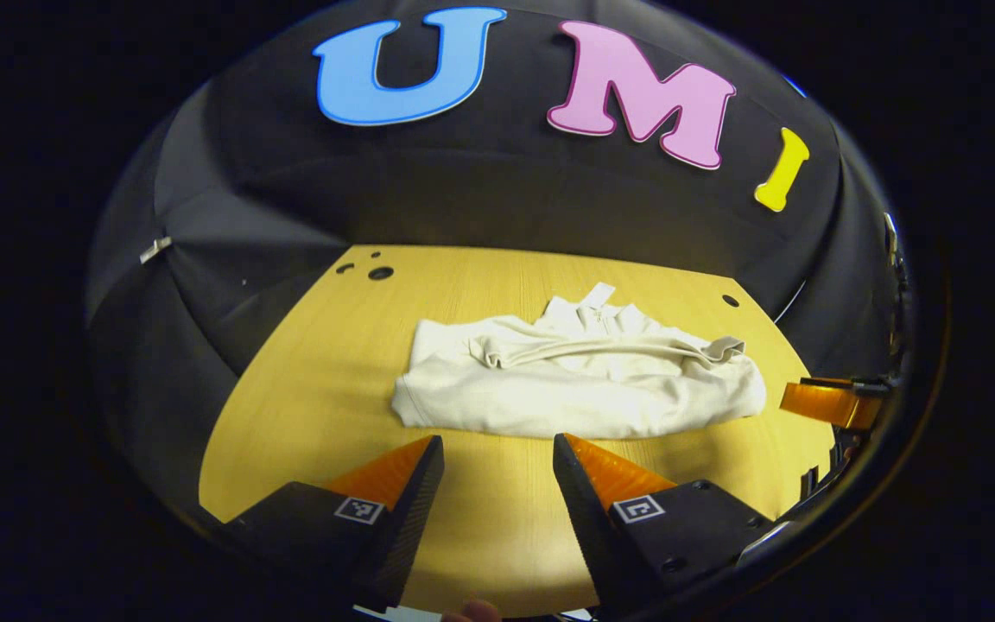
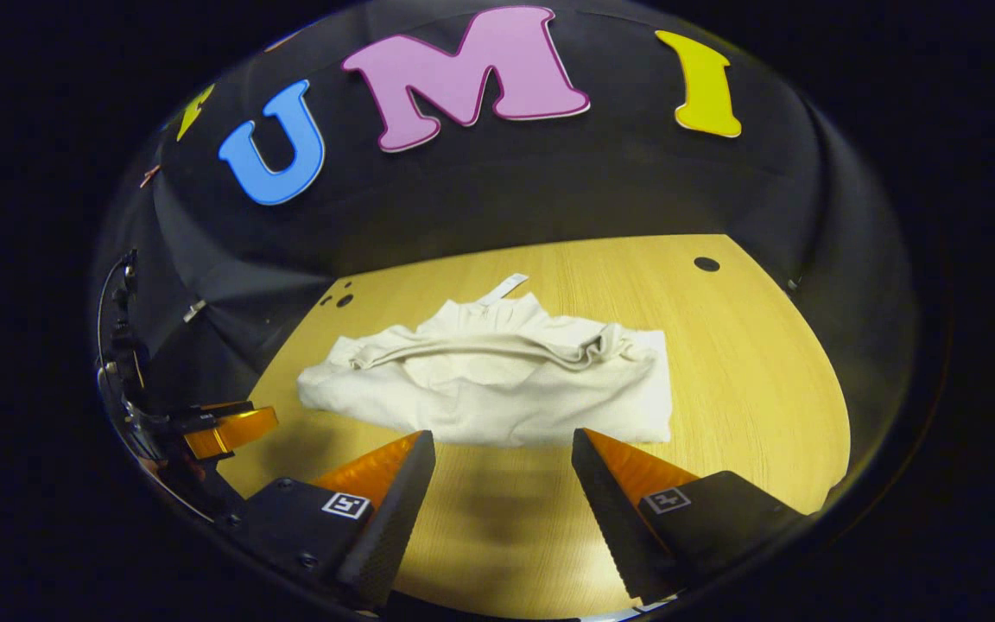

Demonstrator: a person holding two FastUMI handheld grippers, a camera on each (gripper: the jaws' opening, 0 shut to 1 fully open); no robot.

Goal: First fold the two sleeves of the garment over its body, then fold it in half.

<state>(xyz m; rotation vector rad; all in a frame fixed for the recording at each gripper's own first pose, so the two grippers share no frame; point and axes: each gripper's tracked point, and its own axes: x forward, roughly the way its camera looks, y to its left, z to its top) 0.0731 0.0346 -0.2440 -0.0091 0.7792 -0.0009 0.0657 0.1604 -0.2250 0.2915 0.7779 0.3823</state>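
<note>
A cream long-sleeved cloth garment (image 1: 579, 380) lies in the middle of the light wooden table (image 1: 316, 380), both sleeves (image 1: 601, 350) apparently folded across its body, though the folds are hard to read. The left gripper (image 1: 497, 449) and right gripper (image 2: 502, 445) hover before its near edge, jaws spread, holding nothing

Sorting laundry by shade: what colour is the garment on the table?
Plain cream, no pattern. The garment shows best in the left gripper view, lying on the table.
</note>
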